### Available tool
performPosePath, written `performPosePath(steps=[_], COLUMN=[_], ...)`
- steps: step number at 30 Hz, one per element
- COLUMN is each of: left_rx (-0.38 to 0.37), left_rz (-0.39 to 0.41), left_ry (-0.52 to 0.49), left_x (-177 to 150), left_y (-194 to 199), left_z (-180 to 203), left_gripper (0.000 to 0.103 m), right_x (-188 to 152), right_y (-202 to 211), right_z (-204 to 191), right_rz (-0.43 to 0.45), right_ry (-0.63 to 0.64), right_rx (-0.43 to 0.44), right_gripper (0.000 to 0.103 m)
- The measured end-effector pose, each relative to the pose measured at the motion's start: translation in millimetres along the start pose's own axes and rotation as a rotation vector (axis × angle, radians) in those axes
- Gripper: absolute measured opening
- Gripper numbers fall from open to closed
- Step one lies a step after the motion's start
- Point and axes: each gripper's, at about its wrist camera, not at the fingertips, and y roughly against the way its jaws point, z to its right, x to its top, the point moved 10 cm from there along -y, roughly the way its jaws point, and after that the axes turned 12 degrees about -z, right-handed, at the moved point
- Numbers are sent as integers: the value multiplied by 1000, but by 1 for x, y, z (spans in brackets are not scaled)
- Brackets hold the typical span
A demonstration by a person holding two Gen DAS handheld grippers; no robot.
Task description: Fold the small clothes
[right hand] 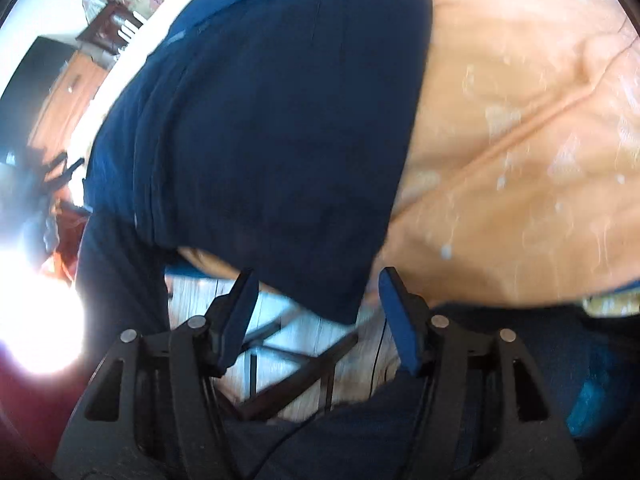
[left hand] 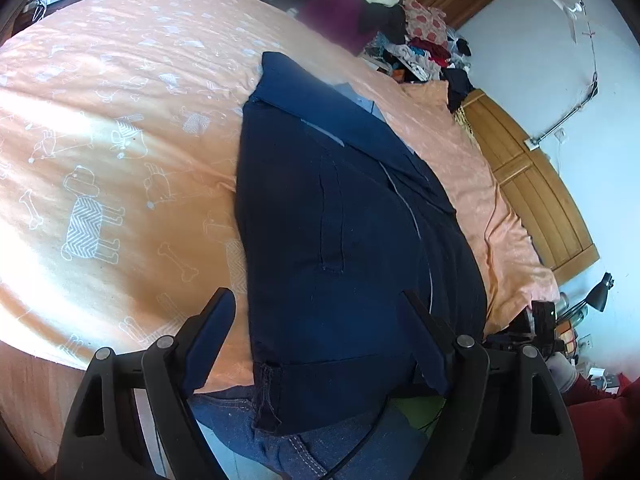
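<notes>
A dark navy garment lies folded lengthwise on the orange bed cover, its near end hanging over the bed's edge. My left gripper is open, its two fingers spread either side of the garment's near end without pinching it. In the right wrist view the same navy garment fills the upper middle, blurred, with a corner drooping off the bed. The right gripper is open, its fingers either side of that hanging corner and apart from it.
A pile of assorted clothes sits at the far end of the bed by a wooden headboard. The person's jeans are below the bed's edge. A dark stool frame stands on the pale floor.
</notes>
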Motion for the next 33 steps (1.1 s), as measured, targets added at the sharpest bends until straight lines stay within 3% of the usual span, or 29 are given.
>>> performPosePath(steps=[3, 5, 9, 12, 19, 23, 28, 29, 31, 33], left_rx=[3, 8, 9, 9, -24, -79, -57, -53, -49, -49], left_rz=[-11, -13, -14, -18, -96, -132, -186, -192, -190, -173], left_ry=[-8, -3, -2, -5, -24, -15, -10, -9, -23, -54], left_x=[-2, -2, -3, -3, -7, -20, -32, -32, -34, -32], left_y=[-3, -4, -4, -5, -19, -20, -33, -35, -36, -32], left_z=[2, 1, 4, 7, -5, -11, -16, -17, -14, -6], left_gripper=[84, 84, 84, 84, 82, 73, 71, 68, 53, 26], right_x=[18, 11, 14, 15, 15, 14, 14, 14, 14, 15], right_y=[-1, -6, -14, -19, -30, -30, -33, -34, -34, -33], right_z=[8, 30, 18, 2, 16, 14, 11, 11, 9, 7], right_rz=[50, 54, 29, 5, -28, -35, -55, -57, -54, -48], right_ry=[-24, -66, -50, -33, -93, -100, -80, -77, -69, -69], right_rx=[-7, 3, 68, 147, 239, 258, 245, 240, 227, 221], right_gripper=[54, 51, 48, 49, 49, 50, 53, 53, 53, 50])
